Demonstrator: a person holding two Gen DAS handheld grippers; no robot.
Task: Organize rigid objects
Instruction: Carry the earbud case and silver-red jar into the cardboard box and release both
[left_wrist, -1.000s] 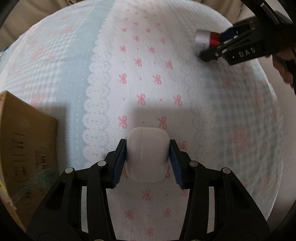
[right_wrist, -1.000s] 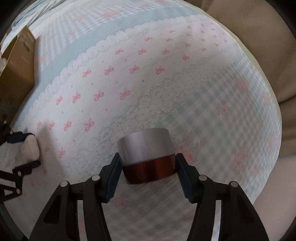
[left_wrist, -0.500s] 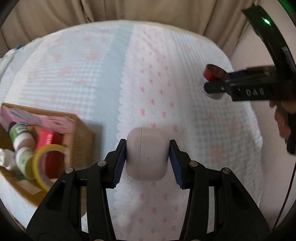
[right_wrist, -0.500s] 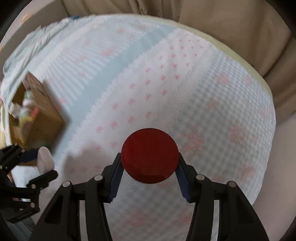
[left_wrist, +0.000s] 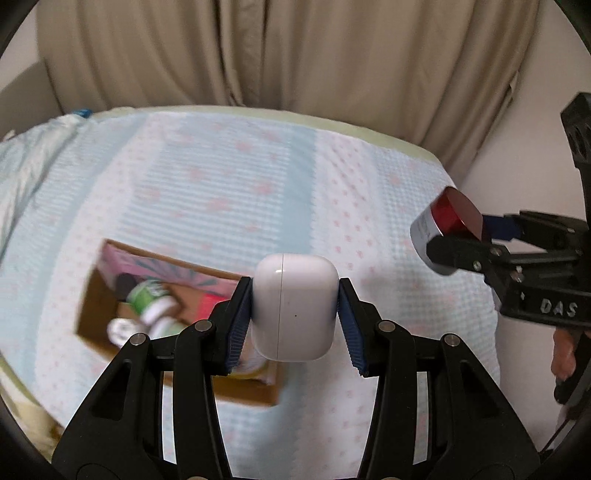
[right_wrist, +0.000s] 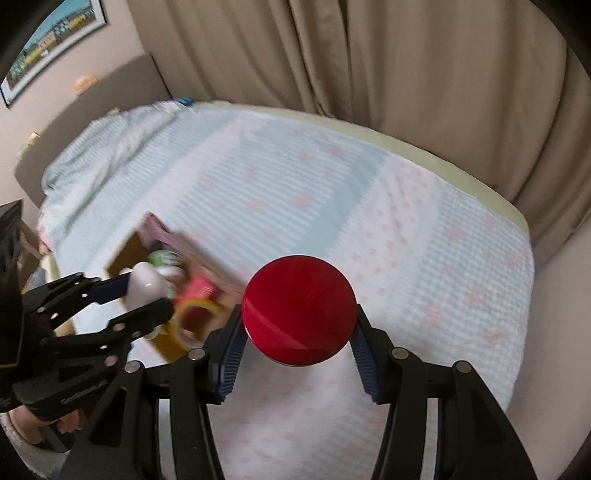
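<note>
My left gripper (left_wrist: 294, 317) is shut on a white earbud case (left_wrist: 294, 306) and holds it in the air above the bed, over the right end of an open cardboard box (left_wrist: 96, 295). My right gripper (right_wrist: 298, 325) is shut on a small jar with a red lid (right_wrist: 298, 314), also lifted high above the bed. In the left wrist view the jar (left_wrist: 448, 218) and the right gripper (left_wrist: 465, 236) are at the right. In the right wrist view the left gripper (right_wrist: 144, 295) with the case (right_wrist: 146, 286) hangs over the box (right_wrist: 129, 254).
The box holds a green-and-white bottle (left_wrist: 151, 295), a pink packet (left_wrist: 166, 264), a red item and a yellow tape roll (right_wrist: 197, 314). The bed has a blue and white cover with pink bows (left_wrist: 221, 177). Beige curtains (left_wrist: 295, 51) hang behind it.
Both grippers have risen well above the bed with their objects. The left gripper has moved over the box, and the curtains have come into view.
</note>
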